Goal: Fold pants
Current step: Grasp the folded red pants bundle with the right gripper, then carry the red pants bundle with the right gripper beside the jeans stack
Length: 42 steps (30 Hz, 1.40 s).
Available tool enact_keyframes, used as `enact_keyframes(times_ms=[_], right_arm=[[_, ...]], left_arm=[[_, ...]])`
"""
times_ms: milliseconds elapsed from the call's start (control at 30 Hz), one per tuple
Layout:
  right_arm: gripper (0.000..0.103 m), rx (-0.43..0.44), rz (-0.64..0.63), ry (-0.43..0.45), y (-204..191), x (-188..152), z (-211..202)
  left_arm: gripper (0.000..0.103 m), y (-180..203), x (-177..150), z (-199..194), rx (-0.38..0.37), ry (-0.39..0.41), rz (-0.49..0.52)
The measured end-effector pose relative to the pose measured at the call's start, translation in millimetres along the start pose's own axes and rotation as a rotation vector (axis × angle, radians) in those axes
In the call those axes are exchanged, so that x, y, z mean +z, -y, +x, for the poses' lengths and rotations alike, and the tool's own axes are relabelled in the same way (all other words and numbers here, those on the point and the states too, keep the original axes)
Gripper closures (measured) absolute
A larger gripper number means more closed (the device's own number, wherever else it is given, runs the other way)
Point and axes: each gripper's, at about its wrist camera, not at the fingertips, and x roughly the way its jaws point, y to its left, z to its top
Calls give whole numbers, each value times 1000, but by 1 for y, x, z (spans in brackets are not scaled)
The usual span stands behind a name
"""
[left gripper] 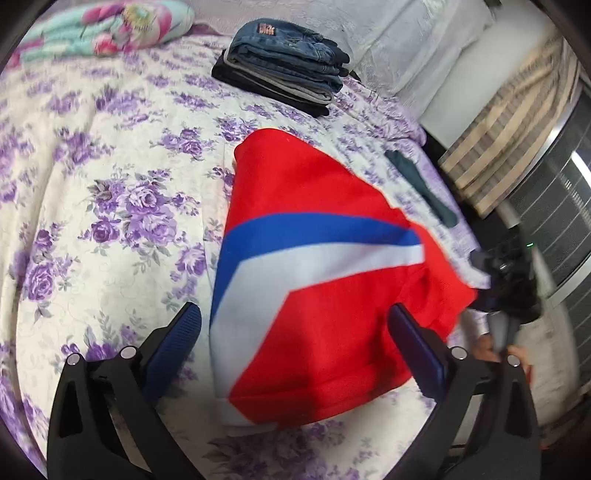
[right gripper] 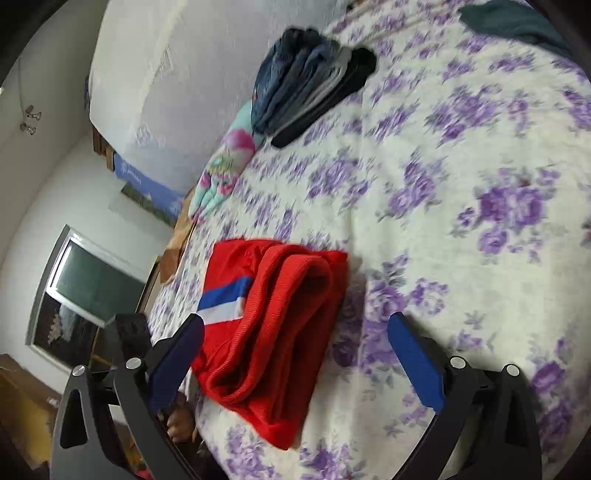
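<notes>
So there's one pair of red pants (left gripper: 314, 280) with a blue and a white stripe, already folded into a chunky bundle and lying flat on the bed (left gripper: 110, 192), on the purple-flower cover near the front edge. In the left wrist view its long axis runs from the near edge of the bed away toward the pillows, with the stripes forming a chevron pointing left. In the right wrist view you see the stacked folded layers end-on (right gripper: 273, 332).

Two tongs: the left tongs (left gripper: 295, 350) are spread wide with nothing in them, fingers either side of the near end of the bundle. The right tongs (right gripper: 295, 354) are also wide open and empty, hovering just over the bundle.

Further back there's one stack of folded jeans and dark trousers (left gripper: 284, 62), one flowery turquoise blanket (left gripper: 107, 29), and one dark green cloth (left gripper: 421, 184) off by the right edge.
</notes>
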Motion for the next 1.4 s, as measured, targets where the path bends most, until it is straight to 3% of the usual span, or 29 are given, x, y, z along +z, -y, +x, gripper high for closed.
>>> enact_keyframes(times_ms=[100,200,300,433,567,700,767,900,967,1167,1400], right_arm=[[3,68,62,-85,3,13,21],[3,41,17,-102,-5,22,33],[3,24,-49,-80,-12,22,42],[3,14,-144,-29,-21,11,45],[17,-50,-209,10,-28,2,41],[40,-127,-340,31,-48,-7,45],[45,-133,-368,57,-53,-8,42],[53,-130,-403,86,-60,-6,38],[55,-116,-416,97,-69,-2,34],[57,-112,-475,152,-102,36,26],[57,-134,-490,213,-122,121,40]], left_arm=[[5,-3,5,5,-48,-18,-26],[5,8,5,13,-47,-26,23],[5,21,0,18,11,-21,91],[8,17,1,16,4,-10,81],[26,16,-2,10,21,11,79],[39,27,-2,4,58,44,130],[44,30,0,2,65,52,139],[63,38,4,-7,88,94,162],[66,50,10,-14,114,127,199],[68,79,46,-18,200,204,304],[69,89,129,-15,243,311,313]])
